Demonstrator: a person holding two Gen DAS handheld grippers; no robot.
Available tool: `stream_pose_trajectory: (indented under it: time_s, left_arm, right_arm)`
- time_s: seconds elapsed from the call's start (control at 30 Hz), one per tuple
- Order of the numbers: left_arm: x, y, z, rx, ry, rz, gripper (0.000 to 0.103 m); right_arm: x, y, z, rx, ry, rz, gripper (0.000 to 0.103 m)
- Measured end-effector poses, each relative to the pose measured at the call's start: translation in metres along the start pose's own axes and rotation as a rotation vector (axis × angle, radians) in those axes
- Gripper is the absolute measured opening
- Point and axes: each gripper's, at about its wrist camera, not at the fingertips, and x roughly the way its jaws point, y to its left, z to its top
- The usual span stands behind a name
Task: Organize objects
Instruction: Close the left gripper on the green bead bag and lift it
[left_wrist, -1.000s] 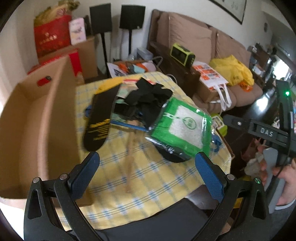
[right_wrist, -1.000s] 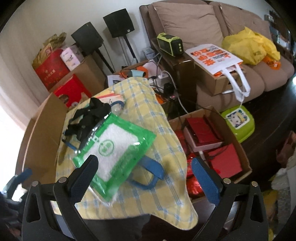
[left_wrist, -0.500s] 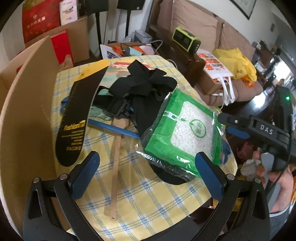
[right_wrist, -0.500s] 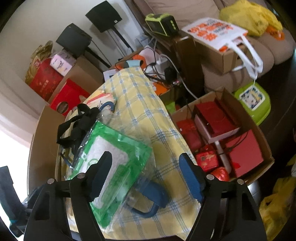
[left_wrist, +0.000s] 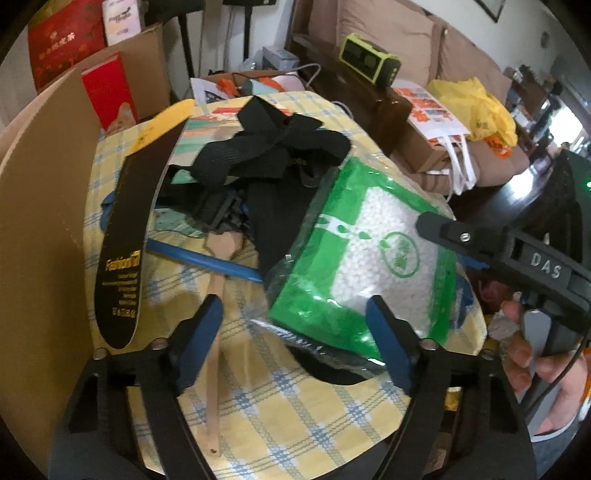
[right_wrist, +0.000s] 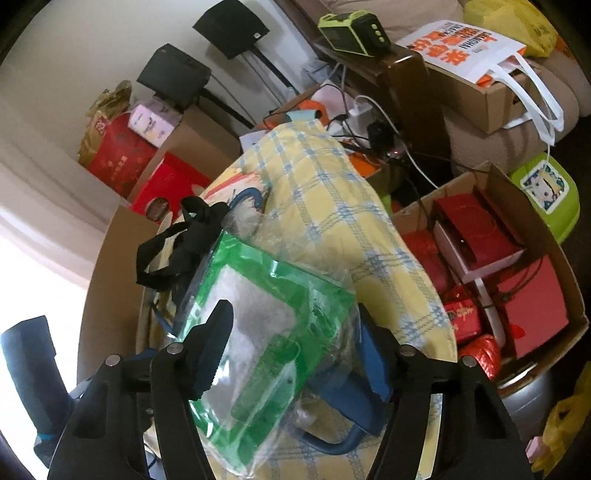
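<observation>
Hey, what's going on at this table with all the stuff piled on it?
A person is tidying a cluttered table with a yellow checked cloth, holding tongs in each hand. Both sets are closing around the green plastic packet of white beads: the right tongs straddle one end, the left tongs the near corner. Neither visibly pinches it yet. Black straps, a wooden spatula and a black insole lie untouched beside a cardboard box.

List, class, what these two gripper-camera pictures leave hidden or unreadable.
- Dark thing under the green packet, left view: the packet covers most of it.
- Small print on the black insole, left view: too small.
- Whether the right gripper pads touch the packet, right view: unclear through crinkled plastic; its jaws are closing around it.
</observation>
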Motion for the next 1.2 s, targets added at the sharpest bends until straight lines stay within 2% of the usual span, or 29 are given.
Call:
stream_pose_trajectory:
  time_s: [0.03,0.13,0.3,0.43,0.53,0.7,0.8,0.93,1.1,1.13,1.17,1.2]
  left_arm:
    - [0.0,-0.001,-0.001,0.001,0.002,-0.03,0.06]
    - [0.0,-0.003,0.001,0.0,0.001,-0.037,0.058]
    - [-0.005,0.001,0.004,-0.044,-0.013,-0.067,0.047]
    - [-0.008,0.001,0.005,-0.048,-0.02,-0.076,0.047]
    - [-0.002,0.0,0.005,-0.047,-0.007,-0.079,0.047]
    - [-0.003,0.001,0.004,-0.057,-0.01,-0.089,0.047]
    - [-0.009,0.002,0.004,-0.074,-0.02,-0.124,0.047]
    - [-0.017,0.001,0.003,-0.083,-0.027,-0.143,0.047]
    - [-0.026,0.005,0.004,-0.112,-0.029,-0.186,0.033]
    - [-0.03,0.007,0.004,-0.125,-0.034,-0.236,0.028]
    - [-0.033,0.007,0.004,-0.131,-0.037,-0.286,0.018]
    - [-0.036,0.006,0.004,-0.133,-0.038,-0.311,0.018]
  right_arm:
    - [0.0,0.002,-0.001,-0.01,0.0,-0.002,0.065]
    - [-0.002,0.004,-0.002,-0.022,-0.01,-0.003,0.062]
    - [-0.01,0.008,-0.002,-0.023,-0.036,-0.01,0.056]
    - [-0.016,0.018,-0.005,-0.052,-0.047,-0.012,0.057]
    - [-0.006,0.024,-0.013,-0.078,0.002,-0.02,0.056]
    - [-0.011,0.028,-0.017,-0.079,-0.035,0.007,0.056]
    - [-0.017,0.036,-0.017,-0.11,-0.049,0.005,0.055]
    - [-0.017,0.038,-0.018,-0.099,-0.041,-0.003,0.044]
    - [-0.028,0.039,-0.017,-0.074,-0.055,-0.004,0.035]
    - [-0.032,0.04,-0.016,-0.068,-0.062,0.003,0.034]
    - [-0.035,0.041,-0.015,-0.064,-0.066,0.012,0.031]
    - [-0.038,0.042,-0.014,-0.062,-0.065,0.021,0.028]
